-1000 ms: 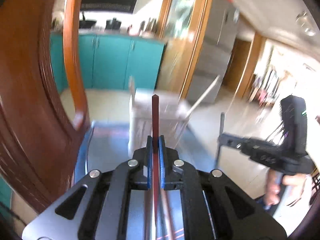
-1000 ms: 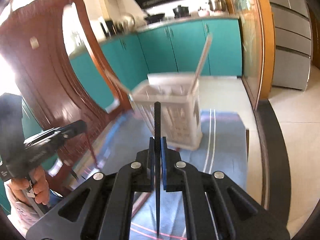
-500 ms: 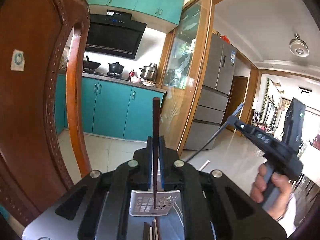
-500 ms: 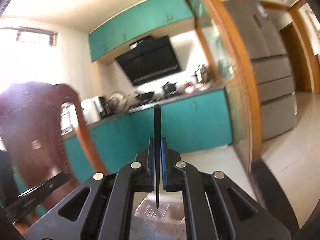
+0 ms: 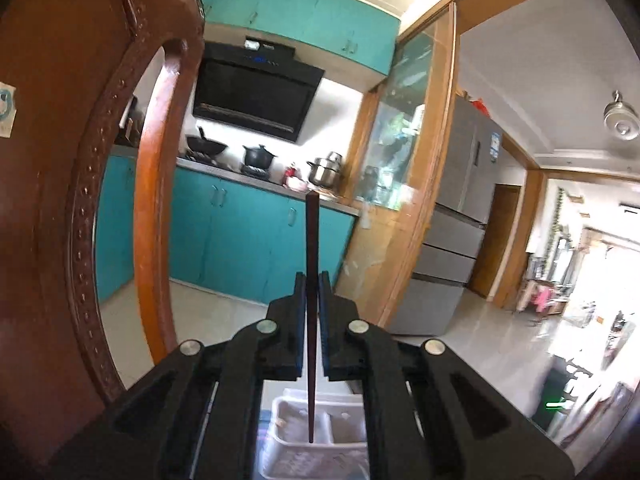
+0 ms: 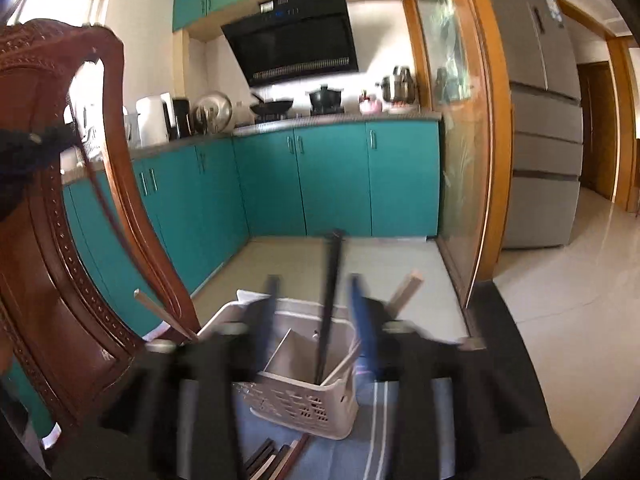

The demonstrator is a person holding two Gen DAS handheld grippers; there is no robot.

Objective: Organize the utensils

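Right wrist: gripper (image 6: 316, 300) jaws just spreading, black chopstick (image 6: 329, 304) dropping upright into basket (image 6: 304, 404)
Left gripper (image 5: 312, 320): clamps brown chopstick (image 5: 311, 292) above basket, awaiting its drop

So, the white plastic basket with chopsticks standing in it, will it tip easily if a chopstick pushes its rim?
Probably yes. The basket looks thin, perforated and tall for its base, so likely light. The chopsticks leaning out over its rim, like the pale chopstick, may lever it over. It stands on a striped cloth, which could let it slide instead.
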